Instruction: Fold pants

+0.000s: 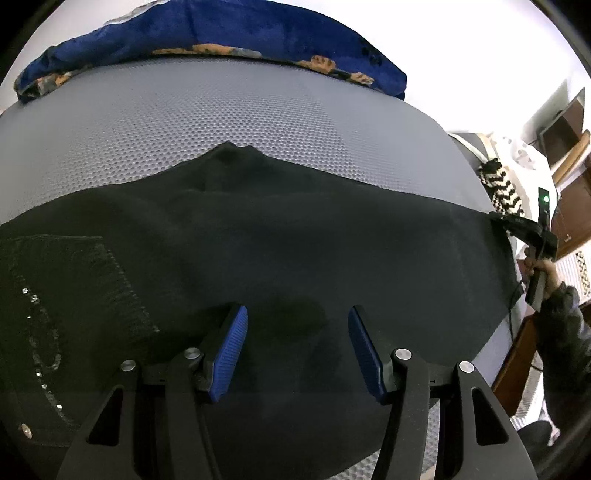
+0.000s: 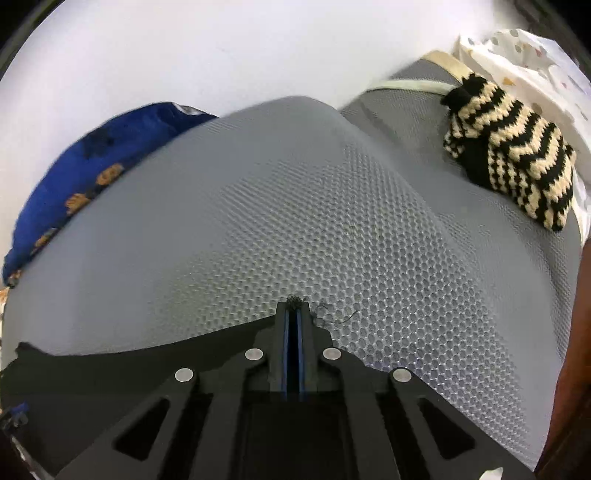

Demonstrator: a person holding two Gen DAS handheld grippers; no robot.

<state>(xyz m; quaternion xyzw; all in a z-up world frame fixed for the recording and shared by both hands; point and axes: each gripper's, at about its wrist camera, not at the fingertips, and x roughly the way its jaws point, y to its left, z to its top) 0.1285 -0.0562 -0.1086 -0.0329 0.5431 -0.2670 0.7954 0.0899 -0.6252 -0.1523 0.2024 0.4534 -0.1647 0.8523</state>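
Black pants (image 1: 295, 251) lie spread across a grey honeycomb-textured mattress (image 1: 221, 110), with a sequinned back pocket (image 1: 55, 295) at the left. My left gripper (image 1: 297, 314) hovers just over the middle of the fabric, its blue pads wide apart and nothing between them. In the right wrist view the pants' edge (image 2: 110, 354) runs in from the left to my right gripper (image 2: 295, 306), which is shut on the frayed corner of the hem. The left wrist view shows that same gripper (image 1: 496, 218) at the far right end of the pants, held by a hand.
A blue cushion with orange print (image 1: 221, 33) lies along the far side of the mattress (image 2: 332, 221). A black-and-cream striped knit item (image 2: 513, 158) rests at the right corner beside a white dotted bag (image 2: 535, 55). Wooden furniture (image 1: 569, 206) stands to the right.
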